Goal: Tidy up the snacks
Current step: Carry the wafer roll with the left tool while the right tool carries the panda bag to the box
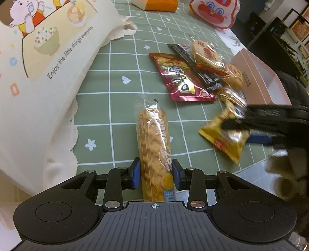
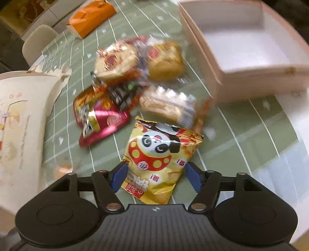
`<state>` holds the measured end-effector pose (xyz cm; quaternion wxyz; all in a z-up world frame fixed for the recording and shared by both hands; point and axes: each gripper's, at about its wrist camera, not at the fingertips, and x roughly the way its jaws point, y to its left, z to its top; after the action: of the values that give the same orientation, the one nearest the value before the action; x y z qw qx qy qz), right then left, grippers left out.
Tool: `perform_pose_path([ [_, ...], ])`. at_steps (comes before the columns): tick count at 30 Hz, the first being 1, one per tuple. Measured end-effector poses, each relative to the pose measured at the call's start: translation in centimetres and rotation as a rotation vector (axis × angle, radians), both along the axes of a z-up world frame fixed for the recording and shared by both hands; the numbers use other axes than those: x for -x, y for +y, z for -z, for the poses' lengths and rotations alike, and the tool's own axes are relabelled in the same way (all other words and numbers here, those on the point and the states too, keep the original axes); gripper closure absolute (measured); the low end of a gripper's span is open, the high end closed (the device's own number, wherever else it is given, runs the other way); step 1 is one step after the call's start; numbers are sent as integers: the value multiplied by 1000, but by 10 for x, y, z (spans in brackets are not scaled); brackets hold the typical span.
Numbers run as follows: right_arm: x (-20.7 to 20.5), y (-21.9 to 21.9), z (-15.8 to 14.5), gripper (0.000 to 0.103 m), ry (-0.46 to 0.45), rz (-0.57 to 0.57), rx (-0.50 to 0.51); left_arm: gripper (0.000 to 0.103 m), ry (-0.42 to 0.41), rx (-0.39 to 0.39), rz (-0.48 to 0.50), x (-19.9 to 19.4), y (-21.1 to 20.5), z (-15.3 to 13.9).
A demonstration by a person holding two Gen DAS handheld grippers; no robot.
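My left gripper (image 1: 156, 174) is shut on a long clear-wrapped bread stick (image 1: 153, 146) that points away from me over the green checked tablecloth (image 1: 119, 108). My right gripper (image 2: 156, 174) is shut on a yellow panda snack bag (image 2: 160, 160); the bag (image 1: 225, 135) and that gripper (image 1: 249, 131) also show at the right of the left wrist view. A pile of snacks lies behind: a maroon packet (image 1: 182, 77) (image 2: 100, 119), a black packet (image 1: 195, 65), and several wrapped cakes (image 2: 115, 59). An open pink box (image 2: 245, 46) (image 1: 258, 77) stands at the right.
A large cream cartoon bag (image 1: 38, 63) (image 2: 21, 123) fills the left side. An orange box (image 2: 90, 17) (image 1: 160, 4) and a red-and-white cartoon bag (image 1: 214, 11) sit at the far side. The table edge runs close at the lower right (image 2: 280, 173).
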<state>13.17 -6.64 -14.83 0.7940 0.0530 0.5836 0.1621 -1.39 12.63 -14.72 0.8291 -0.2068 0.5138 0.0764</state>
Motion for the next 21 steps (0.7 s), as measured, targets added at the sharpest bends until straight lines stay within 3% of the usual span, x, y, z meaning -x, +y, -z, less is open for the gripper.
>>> perform_pose_path([
  [6,28,32,4,33,-276,-187,131,64,-12,0,80,0,3,2],
  [10,47,12,-1,33,-288,-278,138,64,-27,39,88,3,9,4],
  [14,70,-8,-3,32,-361,-340,204,64,-38,43,114,4,10,4],
  [18,73,-22,-17,32,-323,-284,125,64,-38,42,130,3,11,4],
  [21,63,-29,-19,30,-247,-118,47,64,-43,43,131,5,11,5],
])
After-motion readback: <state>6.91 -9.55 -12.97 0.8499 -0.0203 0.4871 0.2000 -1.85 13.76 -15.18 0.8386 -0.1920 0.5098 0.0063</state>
